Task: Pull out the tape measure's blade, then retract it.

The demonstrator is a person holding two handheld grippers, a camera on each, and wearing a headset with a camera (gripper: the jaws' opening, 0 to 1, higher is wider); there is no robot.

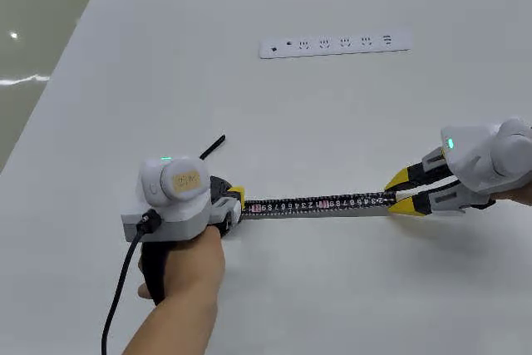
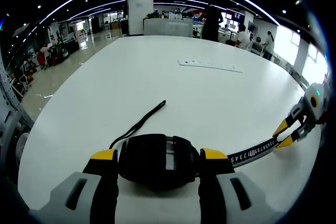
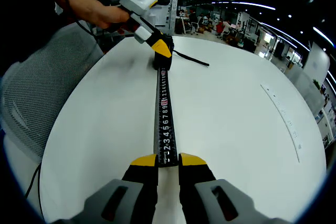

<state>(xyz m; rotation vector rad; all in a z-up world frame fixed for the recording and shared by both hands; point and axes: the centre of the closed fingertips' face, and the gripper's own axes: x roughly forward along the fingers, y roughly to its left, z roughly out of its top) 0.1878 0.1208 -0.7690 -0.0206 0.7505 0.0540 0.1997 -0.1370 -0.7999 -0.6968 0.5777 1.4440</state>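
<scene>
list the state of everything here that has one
tape measure case, clamped between jaws
blade, extended, end pinched
left gripper, shut on tape measure case
right gripper, shut on blade
power strip, lying flat, nothing plugged in
wrist strap, lying loose

Bare tabletop around blade; power strip well beyond

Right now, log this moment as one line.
left tongs: shut on tape measure case | right tongs: shut on blade | blade: drawn out over table
</scene>
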